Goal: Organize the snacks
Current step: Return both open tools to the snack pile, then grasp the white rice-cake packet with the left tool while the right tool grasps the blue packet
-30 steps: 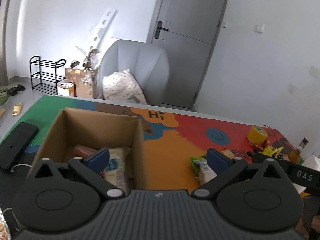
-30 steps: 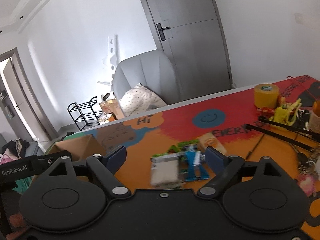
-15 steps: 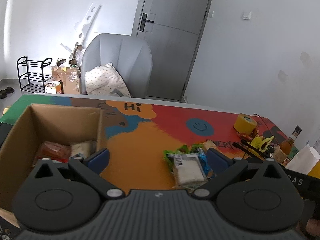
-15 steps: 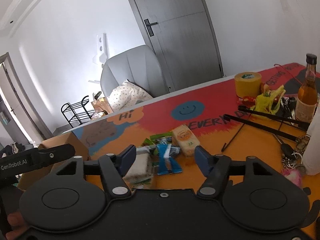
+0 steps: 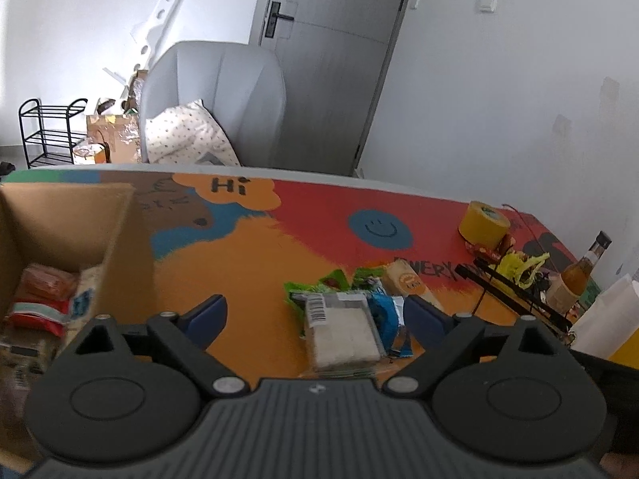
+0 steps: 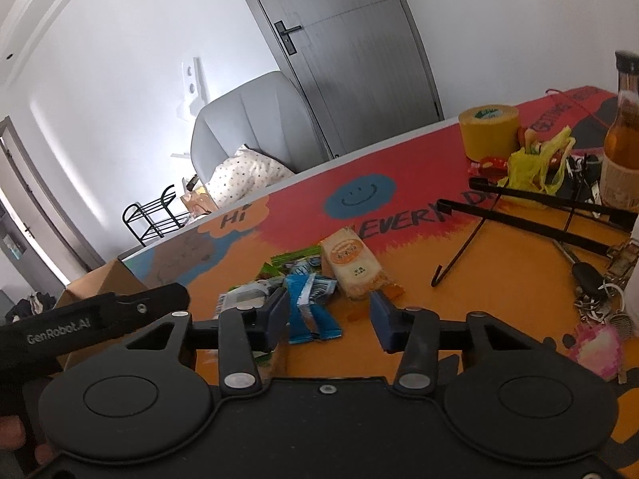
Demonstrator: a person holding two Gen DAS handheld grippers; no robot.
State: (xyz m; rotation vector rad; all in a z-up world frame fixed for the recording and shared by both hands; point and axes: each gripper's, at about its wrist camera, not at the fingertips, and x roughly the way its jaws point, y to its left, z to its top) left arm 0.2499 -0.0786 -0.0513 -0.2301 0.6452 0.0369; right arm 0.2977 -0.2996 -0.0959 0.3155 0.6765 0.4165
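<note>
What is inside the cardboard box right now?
The cardboard box holds a red-orange packet and a pale wrapped snack. The left claw's body covers its near part.

- Ahead of you, plain white walls (image 5: 499, 80) fill the upper frame, brightest at the upper left
- A grey door (image 5: 331, 60) with a dark lever handle (image 5: 277, 20) stands at top centre
- Left of it you see a grey armchair (image 5: 223, 92) holding a spotted cushion (image 5: 183, 139)
- At far left, a black wire rack (image 5: 44, 127) stands on the floor beside cardboard boxes (image 5: 114, 135)
- A white switch (image 5: 487, 2) sits on the wall at upper right
</note>
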